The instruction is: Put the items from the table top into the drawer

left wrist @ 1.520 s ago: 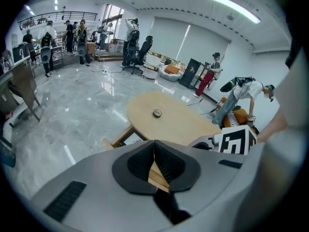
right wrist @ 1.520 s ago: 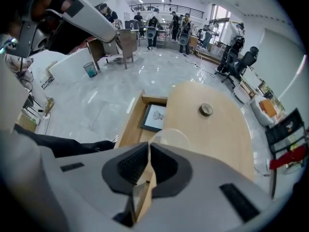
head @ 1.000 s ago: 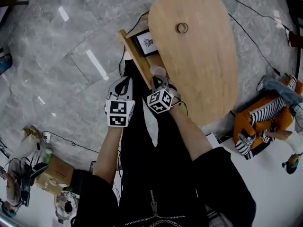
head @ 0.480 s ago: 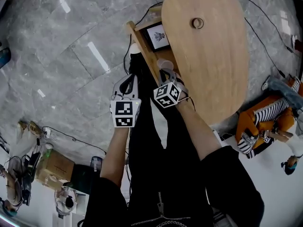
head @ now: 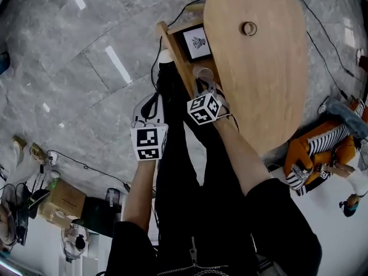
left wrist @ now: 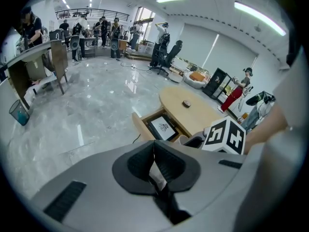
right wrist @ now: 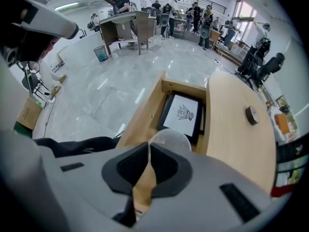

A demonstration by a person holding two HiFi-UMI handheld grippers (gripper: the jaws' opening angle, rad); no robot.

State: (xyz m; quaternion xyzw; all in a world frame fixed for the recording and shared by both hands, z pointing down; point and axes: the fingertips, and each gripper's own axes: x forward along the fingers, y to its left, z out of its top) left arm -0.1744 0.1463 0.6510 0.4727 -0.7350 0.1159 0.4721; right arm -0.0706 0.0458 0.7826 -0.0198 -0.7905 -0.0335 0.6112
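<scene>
Head view first: the drawer (head: 175, 59) stands open at the bench's (head: 259, 85) left edge, with a framed picture (head: 196, 42) already lying inside. The right gripper (head: 206, 86) holds a clear cup (head: 203, 73) over the drawer's near end, so that one looks close to going in. One tape roll (head: 248, 28) sits alone on the bench top, and that appears to be all that's left. The left gripper (head: 152, 100) hangs beside the drawer front, above the person's dark legs (head: 178, 154) and a floor cable (head: 154, 68).

Left gripper view: fingers (left wrist: 145, 153) together on nothing. Drawer (left wrist: 140, 127), picture (left wrist: 163, 127) and tape roll (left wrist: 186, 103) lie ahead.

Right gripper view: fingers (right wrist: 140, 163) clamped on the cup's (right wrist: 169, 138) rim. The picture (right wrist: 183, 112) fills the drawer's far half, so the near end seems the free spot.
</scene>
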